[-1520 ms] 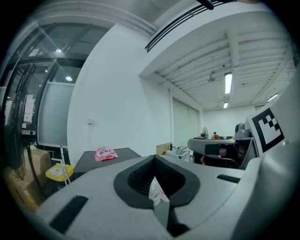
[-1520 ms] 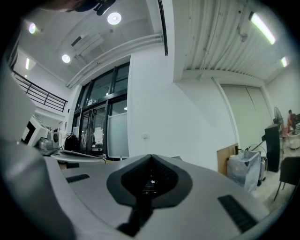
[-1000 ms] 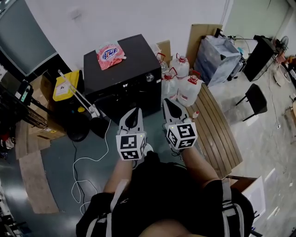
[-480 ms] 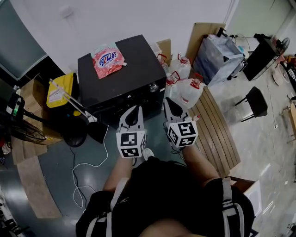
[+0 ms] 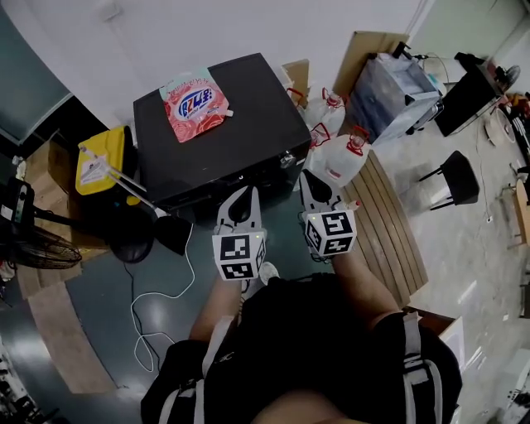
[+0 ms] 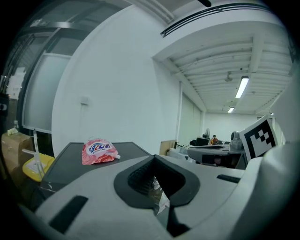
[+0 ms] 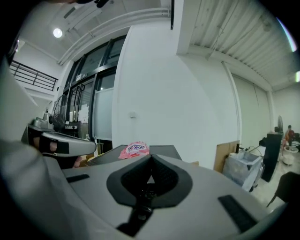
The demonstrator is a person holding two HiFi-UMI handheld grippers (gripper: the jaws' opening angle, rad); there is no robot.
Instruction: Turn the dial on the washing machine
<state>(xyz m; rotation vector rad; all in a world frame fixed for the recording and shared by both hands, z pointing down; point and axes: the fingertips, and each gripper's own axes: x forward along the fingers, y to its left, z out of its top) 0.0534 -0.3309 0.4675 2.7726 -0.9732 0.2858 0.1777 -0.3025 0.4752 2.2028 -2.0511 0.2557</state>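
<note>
Before the washing machine (image 5: 215, 116), left gripper (image 5: 245, 197) and right gripper (image 5: 313, 180) hover, jaws pressed together, empty. Right gripper sits nearest the dial (image 5: 287, 159), presumably staged to reach it.

White wall (image 5: 248, 25) at 12 o'clock; grey floor (image 5: 99, 290) below. Slatted wooden platform (image 5: 393, 232) at 3 o'clock, black chair (image 5: 451, 175) at 2 o'clock. Ceiling strip light (image 6: 242, 87) lit.
</note>
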